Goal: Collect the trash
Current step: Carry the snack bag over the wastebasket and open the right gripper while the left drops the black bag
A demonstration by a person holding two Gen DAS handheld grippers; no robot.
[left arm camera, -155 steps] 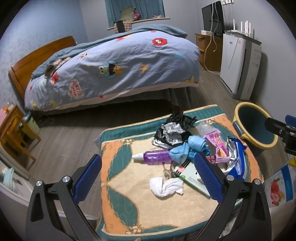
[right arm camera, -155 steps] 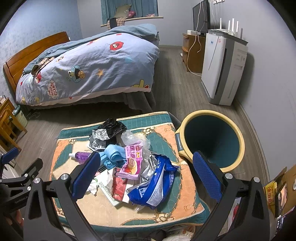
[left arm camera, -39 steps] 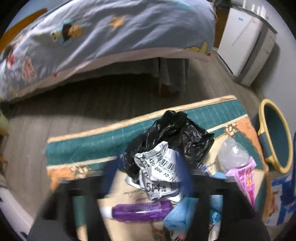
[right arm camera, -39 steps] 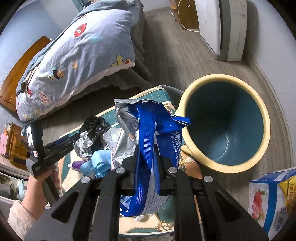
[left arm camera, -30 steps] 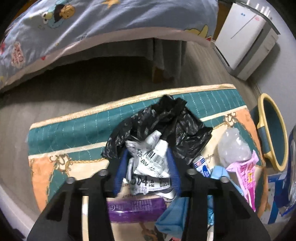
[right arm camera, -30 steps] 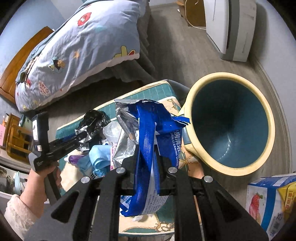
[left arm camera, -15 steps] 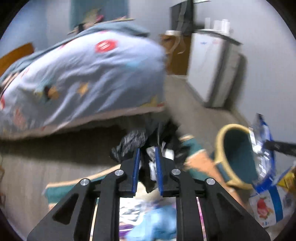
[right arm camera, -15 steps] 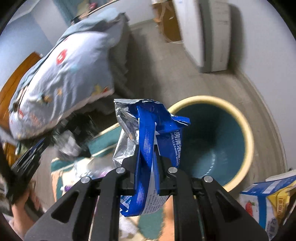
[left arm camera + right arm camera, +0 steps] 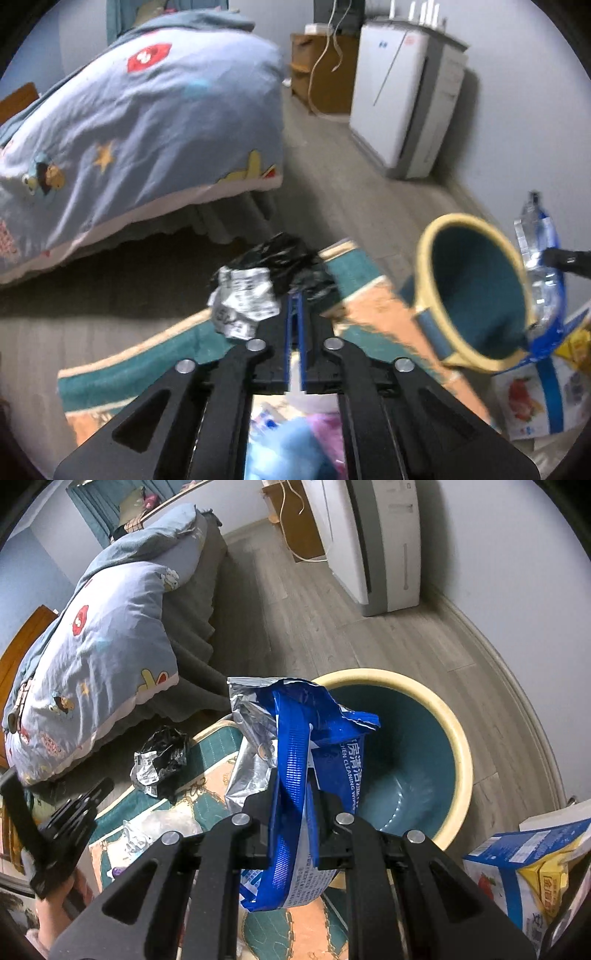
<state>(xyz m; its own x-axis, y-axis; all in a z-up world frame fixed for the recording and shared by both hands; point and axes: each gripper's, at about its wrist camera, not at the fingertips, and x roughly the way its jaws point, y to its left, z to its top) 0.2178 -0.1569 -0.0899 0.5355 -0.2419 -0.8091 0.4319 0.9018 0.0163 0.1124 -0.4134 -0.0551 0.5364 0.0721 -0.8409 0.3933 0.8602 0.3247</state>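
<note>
Right tool (image 9: 295, 805) angles down, clamping a blue foil pouch (image 9: 291, 760) before the bin (image 9: 458, 746); left tool (image 9: 294, 317), jaws just closing, pinches a black bag (image 9: 288, 258).

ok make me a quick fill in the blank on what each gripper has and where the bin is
1. The right hand-held gripper is shut on a blue and ____ wipes packet.
2. The left hand-held gripper grips a crumpled ____ plastic bag with a white label.
3. The bin has a cream rim and a ____ inside.
4. The bin stands on the ____, beside the patterned cushion.

Missing words: silver; black; blue; floor
</note>
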